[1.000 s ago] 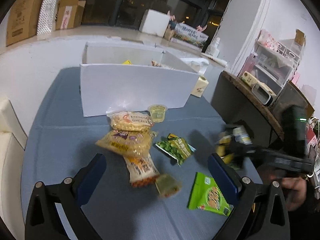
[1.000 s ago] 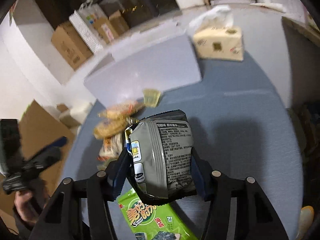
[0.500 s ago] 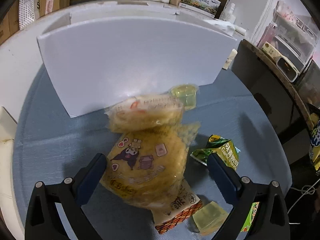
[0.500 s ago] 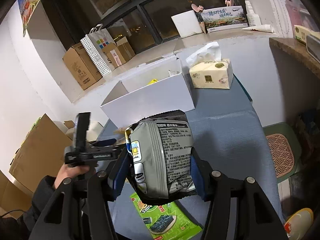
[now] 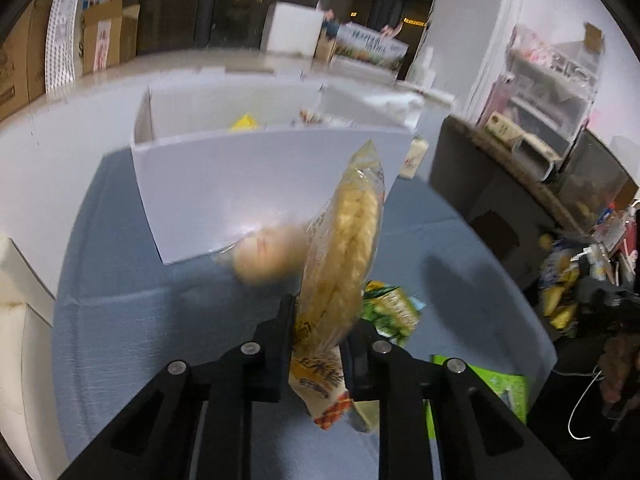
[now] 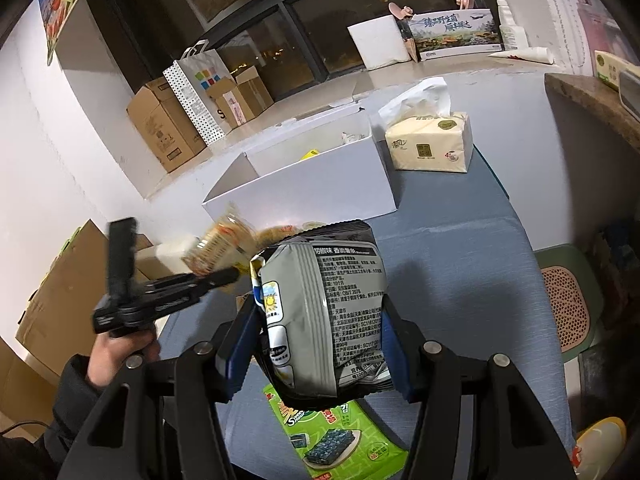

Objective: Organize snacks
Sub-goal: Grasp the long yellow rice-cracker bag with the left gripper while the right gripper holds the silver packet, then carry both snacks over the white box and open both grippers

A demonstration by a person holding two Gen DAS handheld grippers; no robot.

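My left gripper (image 5: pixel 318 330) is shut on a clear yellow cracker pack (image 5: pixel 344 248) and holds it upright above the blue table, in front of the open white box (image 5: pixel 256 184). A second cracker pack (image 5: pixel 268 254) lies blurred at the box's foot. My right gripper (image 6: pixel 316 332) is shut on a grey chip bag (image 6: pixel 320 312), held above the table. The left gripper with its pack (image 6: pixel 216 248) shows at the left in the right wrist view. The white box (image 6: pixel 312 188) holds a few snacks.
A green seaweed pack (image 6: pixel 340 440) lies under the right gripper. A green pea bag (image 5: pixel 390 310) and a green pack (image 5: pixel 496 392) lie on the blue cloth (image 5: pixel 120 320). A tissue box (image 6: pixel 430 142) stands right of the white box. Cardboard boxes (image 6: pixel 168 128) stand behind.
My left gripper has closed on the yellow cracker pack and lifted it off the pile. My right gripper still holds the chip bag, little moved.
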